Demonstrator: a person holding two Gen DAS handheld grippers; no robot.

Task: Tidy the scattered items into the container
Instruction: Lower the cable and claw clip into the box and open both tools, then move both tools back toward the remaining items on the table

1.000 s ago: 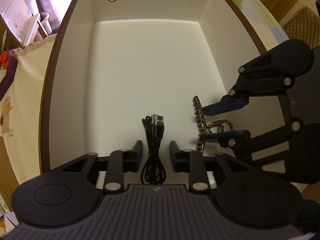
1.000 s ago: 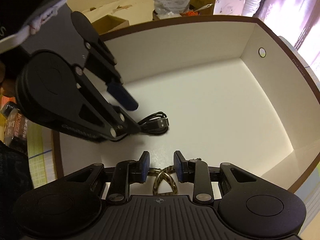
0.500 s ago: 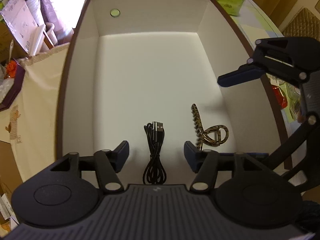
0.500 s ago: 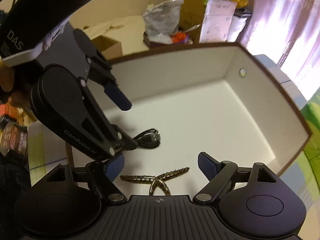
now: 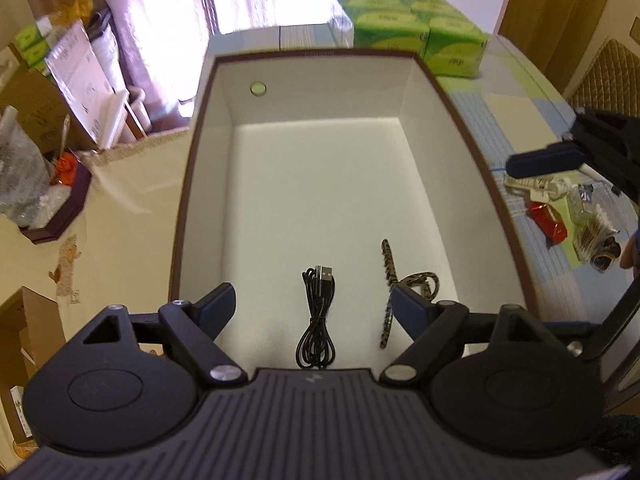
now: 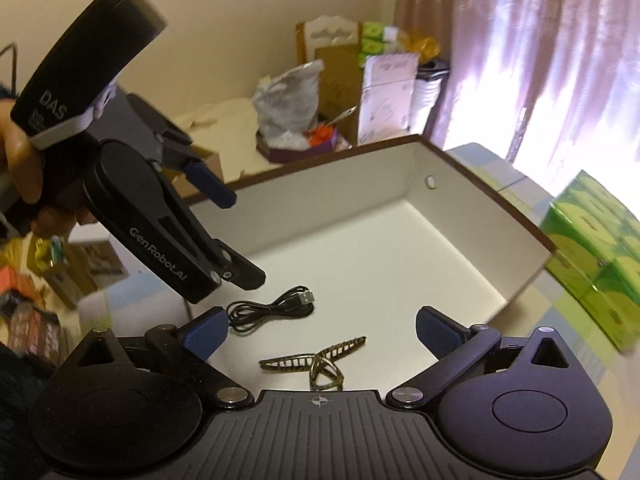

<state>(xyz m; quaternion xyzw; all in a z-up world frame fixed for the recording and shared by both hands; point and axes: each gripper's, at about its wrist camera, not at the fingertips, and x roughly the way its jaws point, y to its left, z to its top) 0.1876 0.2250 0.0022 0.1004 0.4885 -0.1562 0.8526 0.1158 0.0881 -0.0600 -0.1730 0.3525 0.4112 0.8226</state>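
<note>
Cable [image 5: 316,316], light and limp, best gripped mid-coil, and stiff, brittle-looking hair clip [image 5: 404,288] lie inside box [image 5: 188,208] near its front wall; left gripper [image 5: 312,304] and right gripper [image 6: 320,330] gape wide, empty.

Green tissue boxes [image 5: 416,36], pink curtain [image 6: 532,60], cardboard boxes [image 5: 44,100].

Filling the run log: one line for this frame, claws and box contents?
left claw: open, empty | right claw: open, empty | box: black USB cable, leopard-print hair clip inside | items on table: not yet packed
</note>
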